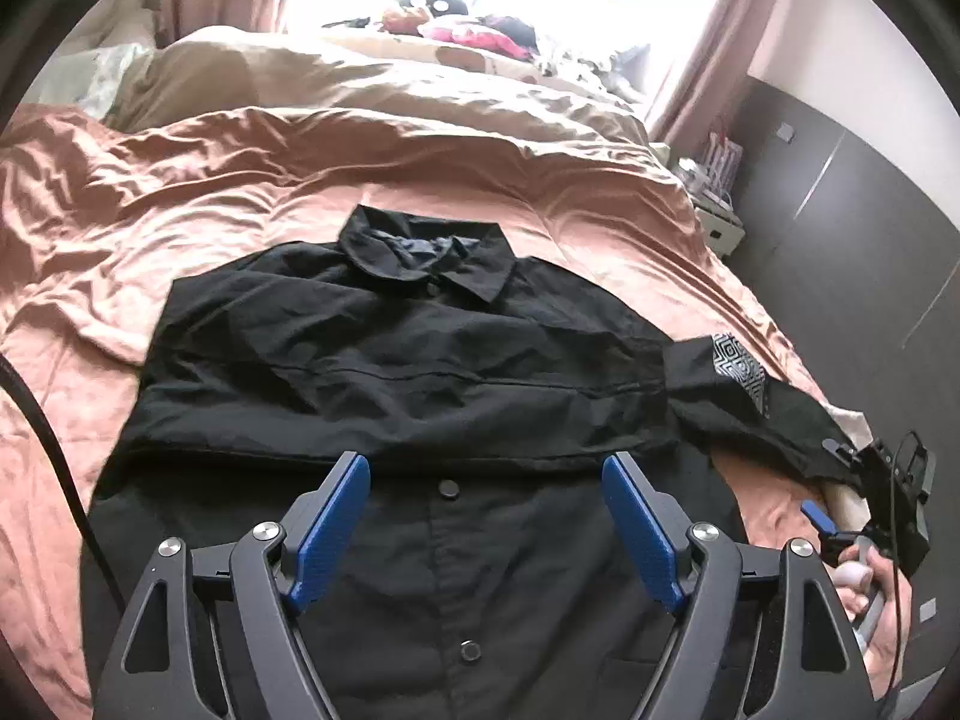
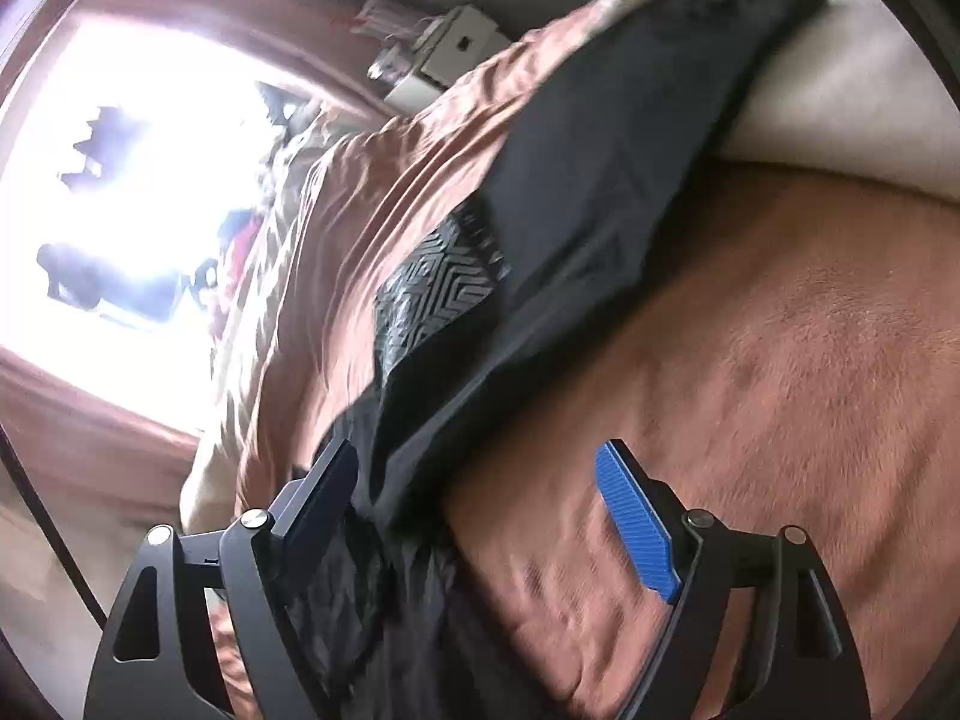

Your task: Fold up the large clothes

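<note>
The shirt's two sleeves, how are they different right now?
The left sleeve is folded flat across the chest of the shirt; the right sleeve sticks out sideways toward the edge of the bed. The right sleeve shows a black-and-white zigzag patch; I see none on the left sleeve. The right tool is open around the right sleeve. Both sleeves are black.

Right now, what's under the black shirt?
The shirt lies on the pink duvet, which shows all round it. Its right sleeve runs past the bed's edge. Anything beneath the fabric itself is covered.
</note>
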`<state>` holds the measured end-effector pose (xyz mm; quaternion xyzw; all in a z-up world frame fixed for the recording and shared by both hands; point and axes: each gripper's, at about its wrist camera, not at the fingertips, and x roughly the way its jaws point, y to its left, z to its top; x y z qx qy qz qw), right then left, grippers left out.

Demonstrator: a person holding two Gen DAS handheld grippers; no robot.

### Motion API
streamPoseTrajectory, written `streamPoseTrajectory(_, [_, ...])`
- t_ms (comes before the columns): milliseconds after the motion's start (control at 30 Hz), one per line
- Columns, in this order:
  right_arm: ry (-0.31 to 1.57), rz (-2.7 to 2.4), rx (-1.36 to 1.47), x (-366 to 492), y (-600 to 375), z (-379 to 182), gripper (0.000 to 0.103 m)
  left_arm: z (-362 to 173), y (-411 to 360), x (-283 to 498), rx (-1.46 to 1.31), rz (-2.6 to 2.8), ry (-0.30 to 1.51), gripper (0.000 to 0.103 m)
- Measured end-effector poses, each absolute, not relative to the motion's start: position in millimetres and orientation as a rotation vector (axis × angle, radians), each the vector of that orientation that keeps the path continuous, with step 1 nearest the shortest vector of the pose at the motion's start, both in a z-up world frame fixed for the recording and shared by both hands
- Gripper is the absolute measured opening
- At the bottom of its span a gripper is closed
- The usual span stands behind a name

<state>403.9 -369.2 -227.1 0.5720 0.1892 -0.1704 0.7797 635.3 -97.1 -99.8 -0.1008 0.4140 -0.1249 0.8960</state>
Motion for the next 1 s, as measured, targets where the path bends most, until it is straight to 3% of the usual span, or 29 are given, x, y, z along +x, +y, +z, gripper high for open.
streamPoseTrajectory(67, [0.393,-0.353,1.273,408,-378,-239,0.066,-106,-102,640,-0.207,-0.269,0.866,0.081])
streamPoseTrajectory(200, [0.390,-0.377,1.286,417,-398,-256,0.062,-122,-108,649,-0.211,-0.286,0.877,0.081])
streamPoseTrajectory(400, [0.361,-0.390,1.259,436,-422,-266,0.048,-140,-107,655,-0.188,-0.295,0.906,0.081])
streamPoseTrajectory(433, [0.356,-0.399,1.237,440,-424,-266,0.040,-142,-104,655,-0.186,-0.289,0.908,0.081])
streamPoseTrajectory(467, [0.361,-0.415,1.207,443,-427,-265,0.021,-145,-100,655,-0.184,-0.281,0.912,0.081])
streamPoseTrajectory(533, [0.371,-0.443,1.173,447,-429,-263,0.005,-151,-90,654,-0.194,-0.264,0.922,0.081])
streamPoseTrajectory(1000, [0.119,-0.150,0.929,441,-316,-126,0.002,-142,-36,646,-0.357,-0.173,0.881,0.081])
